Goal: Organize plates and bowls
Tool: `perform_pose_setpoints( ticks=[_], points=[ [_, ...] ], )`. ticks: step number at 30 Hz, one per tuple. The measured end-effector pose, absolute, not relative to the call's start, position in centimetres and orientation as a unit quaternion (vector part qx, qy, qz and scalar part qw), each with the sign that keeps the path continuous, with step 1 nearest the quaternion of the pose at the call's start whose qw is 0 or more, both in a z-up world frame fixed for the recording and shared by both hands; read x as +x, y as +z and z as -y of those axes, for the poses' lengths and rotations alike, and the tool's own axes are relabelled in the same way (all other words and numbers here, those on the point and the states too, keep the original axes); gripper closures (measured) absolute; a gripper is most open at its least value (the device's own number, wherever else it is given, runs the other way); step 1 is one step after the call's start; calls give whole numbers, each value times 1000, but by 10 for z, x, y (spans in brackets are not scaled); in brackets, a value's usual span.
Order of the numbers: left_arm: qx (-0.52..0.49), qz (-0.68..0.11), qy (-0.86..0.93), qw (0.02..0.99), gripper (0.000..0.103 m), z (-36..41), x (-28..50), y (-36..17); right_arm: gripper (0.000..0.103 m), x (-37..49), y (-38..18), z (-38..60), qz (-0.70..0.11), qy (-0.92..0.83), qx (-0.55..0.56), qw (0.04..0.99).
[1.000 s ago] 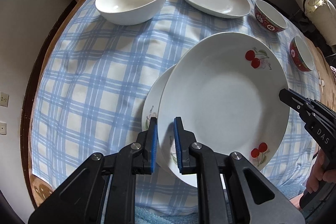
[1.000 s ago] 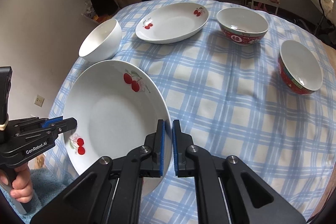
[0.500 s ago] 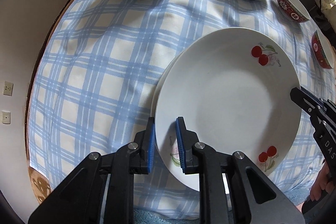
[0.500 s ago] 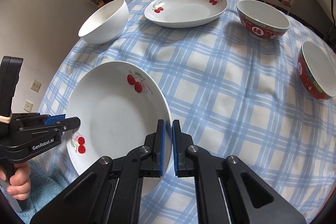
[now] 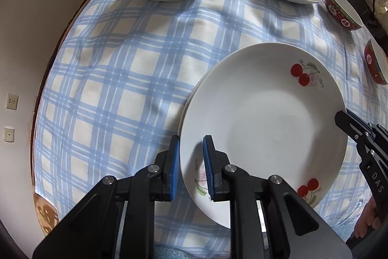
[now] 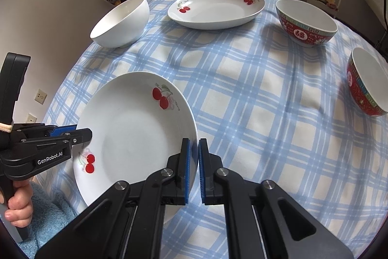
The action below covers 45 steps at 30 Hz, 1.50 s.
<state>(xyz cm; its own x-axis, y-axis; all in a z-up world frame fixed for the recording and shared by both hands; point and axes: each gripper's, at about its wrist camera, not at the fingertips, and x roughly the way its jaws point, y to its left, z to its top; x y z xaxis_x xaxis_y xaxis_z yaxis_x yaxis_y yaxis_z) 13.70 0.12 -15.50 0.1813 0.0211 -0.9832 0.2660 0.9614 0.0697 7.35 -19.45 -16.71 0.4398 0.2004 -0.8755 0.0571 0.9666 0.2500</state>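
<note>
Cherry plate point(image 5: 264, 118) sits nested on a second plate point(image 5: 188, 103) at near edge of checked table point(image 5: 116, 89). Right claw point(image 6: 193, 170) pinches its right rim, pads pressed on. Left claw point(image 5: 190, 165) straddles the left rim, slightly spread, pads not clearly gripping. White bowl point(image 6: 121, 22), another cherry plate point(image 6: 215, 7), two red bowls point(image 6: 306, 23) farther back.

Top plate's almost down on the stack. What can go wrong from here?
1. The top plate sits off-centre on the lower plate, whose rim shows on one side only. Letting go now may make it slide or clack.
2. The right gripper is clamped on the rim. Pulling away before opening would likely drag both plates.
</note>
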Motion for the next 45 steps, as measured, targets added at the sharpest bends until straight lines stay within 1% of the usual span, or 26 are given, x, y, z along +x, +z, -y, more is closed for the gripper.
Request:
perform_pose_setpoints(
  ticks=[5,21,24,26,29,30,31,32,34,35,36,37,38,39,40,42,43,45],
  points=[
    [118,-640,-72,755,84,-1,138,-161,95,73,-163,195,-514,43,124,847],
    [111,-643,-71,755,84,-5,141,-162,95,73,-169,203,-521,44,147,839],
    [124,-636,-68,759,83,-5,139,-158,95,74,-169,204,-523,43,149,838],
    [130,-626,-62,766,80,-5,138,-151,94,74,-168,204,-524,42,147,838],
    [120,-611,-69,779,66,-7,138,-134,92,73,-164,205,-523,36,142,839],
    [119,-605,-72,784,57,-7,137,-129,92,73,-162,207,-522,33,142,841],
    [121,-597,-73,790,52,-6,137,-124,92,72,-159,208,-520,30,140,842],
    [125,-588,-72,796,50,-4,137,-118,92,71,-155,210,-518,28,139,844],
    [128,-575,-72,805,35,-1,137,-108,90,71,-149,215,-513,23,139,847],
    [124,-573,-76,807,31,-1,138,-105,85,71,-144,218,-511,19,138,848],
    [120,-571,-80,808,25,0,139,-102,74,71,-141,221,-508,15,139,850],
    [118,-571,-81,808,21,2,139,-100,67,71,-137,225,-503,10,139,853],
    [116,-570,-80,809,19,5,140,-98,54,72,-133,228,-498,7,139,856],
    [114,-570,-80,810,16,7,142,-95,46,72,-128,231,-494,4,139,858],
    [112,-571,-76,810,15,9,144,-92,42,74,-125,234,-492,3,139,859],
    [104,-574,-71,809,14,10,147,-90,30,78,-118,241,-492,4,136,860],
    [99,-575,-67,810,14,12,149,-89,26,80,-114,243,-492,2,132,860],
    [92,-575,-65,810,14,16,155,-85,10,85,-105,249,-489,3,118,864]
  ],
)
